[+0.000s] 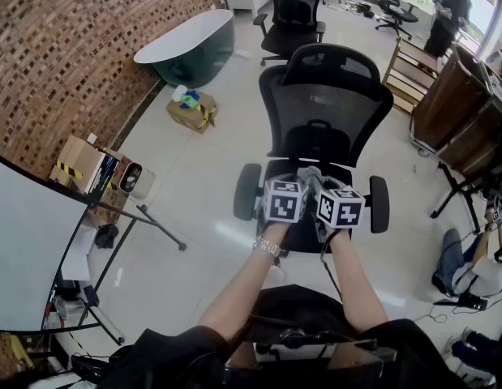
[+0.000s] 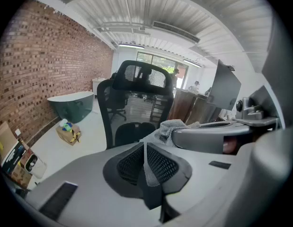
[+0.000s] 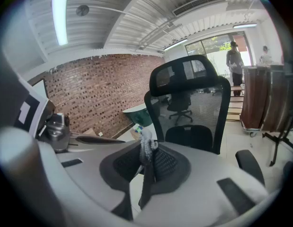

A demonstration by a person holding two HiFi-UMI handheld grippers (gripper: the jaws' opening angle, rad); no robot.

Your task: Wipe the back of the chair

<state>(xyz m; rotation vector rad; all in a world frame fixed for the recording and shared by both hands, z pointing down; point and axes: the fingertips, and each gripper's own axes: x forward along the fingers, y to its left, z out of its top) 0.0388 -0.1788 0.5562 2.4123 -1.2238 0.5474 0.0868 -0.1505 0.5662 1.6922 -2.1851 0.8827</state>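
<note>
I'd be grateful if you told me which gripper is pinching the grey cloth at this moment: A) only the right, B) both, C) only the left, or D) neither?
B: the left gripper has its jaws shut on a thin edge of the grey cloth, and the right gripper has its jaws shut on a bunch of it.

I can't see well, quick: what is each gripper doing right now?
Left gripper: shut on the grey cloth.
Right gripper: shut on the grey cloth too.
</note>
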